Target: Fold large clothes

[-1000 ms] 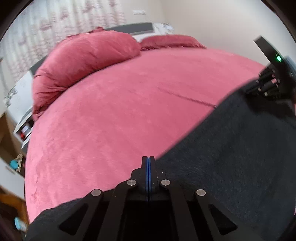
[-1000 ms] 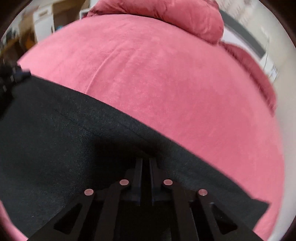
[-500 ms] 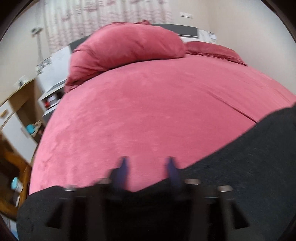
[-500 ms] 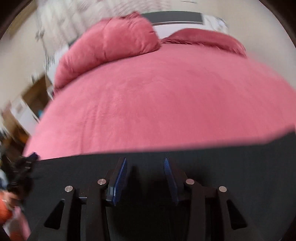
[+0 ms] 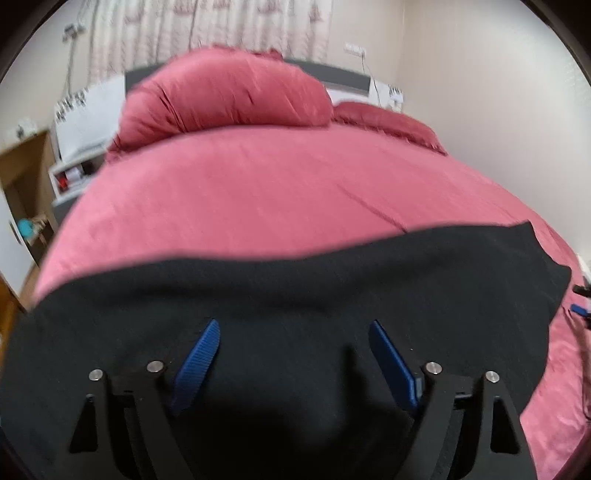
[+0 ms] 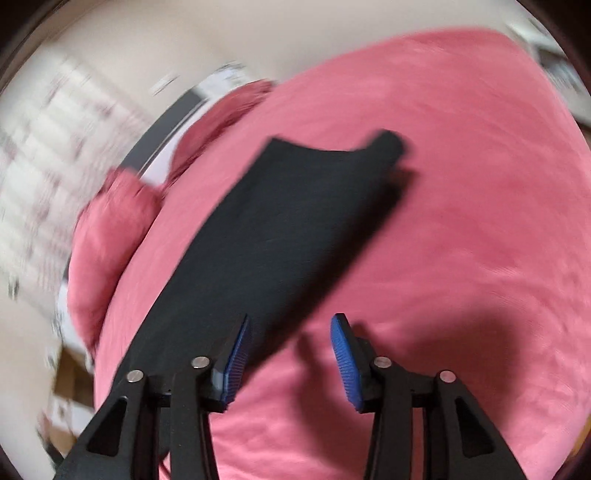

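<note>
A black garment lies flat on the pink bed, folded into a long band. In the right wrist view the garment stretches away from me as a dark strip. My left gripper is open and empty, hovering over the garment's near part. My right gripper is open and empty, over the garment's near right edge and the bedcover. The right gripper's tip shows at the far right edge of the left wrist view.
A big pink pillow and a flatter one lie at the head of the bed. A white bedside unit and wooden furniture stand to the left. Curtains hang behind; a wall runs on the right.
Both grippers were shut on the garment's edge a second ago; both have opened and let go. They have pulled back, and the right wrist view has swung to the side.
</note>
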The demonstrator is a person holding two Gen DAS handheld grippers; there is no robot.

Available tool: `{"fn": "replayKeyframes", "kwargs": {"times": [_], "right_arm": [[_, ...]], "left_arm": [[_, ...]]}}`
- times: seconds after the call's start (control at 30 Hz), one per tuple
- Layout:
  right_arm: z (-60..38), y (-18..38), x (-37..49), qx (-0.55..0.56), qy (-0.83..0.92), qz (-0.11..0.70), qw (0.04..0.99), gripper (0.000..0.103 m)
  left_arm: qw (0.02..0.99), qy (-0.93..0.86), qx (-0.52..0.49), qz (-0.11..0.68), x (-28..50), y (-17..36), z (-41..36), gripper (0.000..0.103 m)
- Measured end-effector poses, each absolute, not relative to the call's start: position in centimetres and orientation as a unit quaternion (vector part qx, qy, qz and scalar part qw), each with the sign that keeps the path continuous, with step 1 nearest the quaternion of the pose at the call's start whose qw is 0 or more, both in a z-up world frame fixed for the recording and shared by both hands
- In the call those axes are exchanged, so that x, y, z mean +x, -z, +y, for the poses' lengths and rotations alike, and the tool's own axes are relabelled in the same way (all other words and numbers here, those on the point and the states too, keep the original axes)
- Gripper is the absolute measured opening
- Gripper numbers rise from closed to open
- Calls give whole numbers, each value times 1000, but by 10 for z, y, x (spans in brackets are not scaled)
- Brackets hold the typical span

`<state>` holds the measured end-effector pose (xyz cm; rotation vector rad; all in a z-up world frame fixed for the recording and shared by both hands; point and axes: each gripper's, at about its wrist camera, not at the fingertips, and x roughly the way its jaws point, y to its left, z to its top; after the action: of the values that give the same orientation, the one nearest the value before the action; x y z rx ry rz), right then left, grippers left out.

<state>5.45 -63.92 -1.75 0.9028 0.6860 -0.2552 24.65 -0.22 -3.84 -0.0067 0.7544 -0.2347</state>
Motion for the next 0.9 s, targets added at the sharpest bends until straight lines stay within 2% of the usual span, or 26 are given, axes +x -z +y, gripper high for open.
{"fn": "replayKeyframes", "kwargs": {"times": [0.03,0.07,0.1,0.13,0.2,0.47,0.67,0.7,0.73,0.77,0.9], "right_arm": [[-647,20,55,439,128,327,827,65],[-657,27,53,459,134,323,817,65],[-664,31,51,474,127,313,813,65],[-669,37,55,487,120,300,812,65],[-674,40,63,497,115,283,812,65],[-686,47,133,481,104,253,833,65],[-685,58,178,512,119,202,827,65],[-685,58,177,516,117,197,825,56],[-687,59,177,528,105,193,821,19],[-693,60,180,551,83,194,807,12],[-708,33,175,562,66,152,810,9]], "left_arm": [[920,109,-3,377,246,44,-4,84],[918,101,3,384,245,52,-7,85],[923,98,18,373,241,55,-11,88],[925,101,30,366,239,57,-15,97],[923,102,48,367,238,61,-23,103],[923,110,33,367,240,64,-20,103],[922,116,22,368,238,65,-18,103],[922,117,22,369,238,65,-18,103],[921,117,22,370,238,64,-18,103],[921,118,21,371,239,63,-17,103],[915,129,31,381,241,57,-15,103]]}}
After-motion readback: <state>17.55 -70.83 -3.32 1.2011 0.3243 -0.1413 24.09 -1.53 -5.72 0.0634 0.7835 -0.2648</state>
